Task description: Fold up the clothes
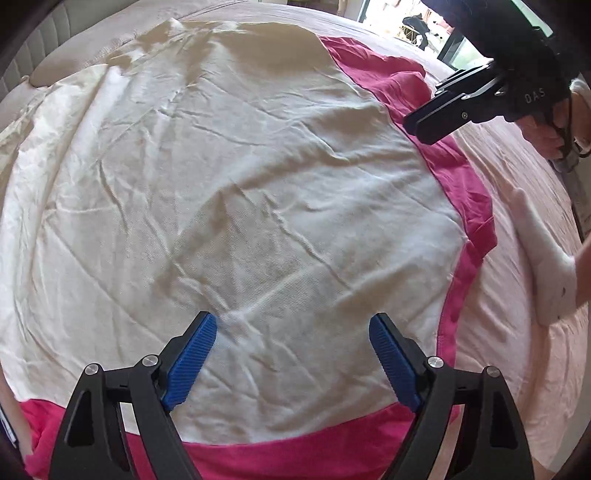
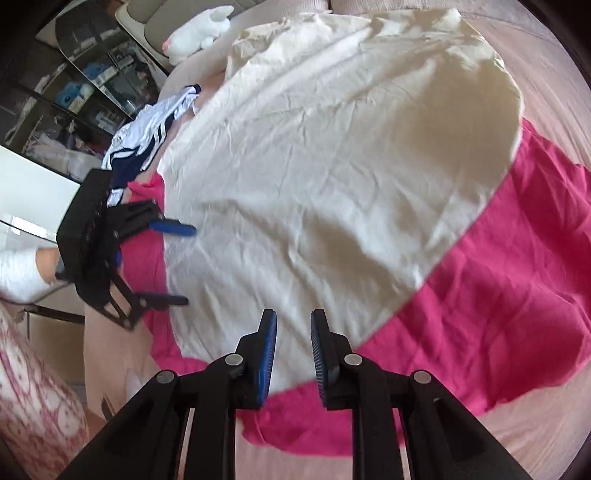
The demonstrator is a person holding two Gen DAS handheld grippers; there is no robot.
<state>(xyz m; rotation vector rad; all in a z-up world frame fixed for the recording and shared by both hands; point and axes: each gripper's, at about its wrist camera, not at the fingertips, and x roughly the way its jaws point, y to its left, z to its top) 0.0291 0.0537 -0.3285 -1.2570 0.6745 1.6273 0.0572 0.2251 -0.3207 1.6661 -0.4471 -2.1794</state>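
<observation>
Left gripper (image 1: 291,360) wide open above cream cloth (image 1: 229,184), nothing between pads. Right gripper (image 2: 293,360) narrow gap, empty. Cloth lies flat over pink garment (image 2: 498,295) on bed (image 1: 517,177), likely spread ready for folding.

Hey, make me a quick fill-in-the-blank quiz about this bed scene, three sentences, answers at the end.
1. The cream garment lies spread on top of a ____ garment.
2. The left gripper hovers over the cream garment with its jaws ____.
3. The white plush toy sits near the ____ of the bed.

Missing words: pink; open; edge
</observation>
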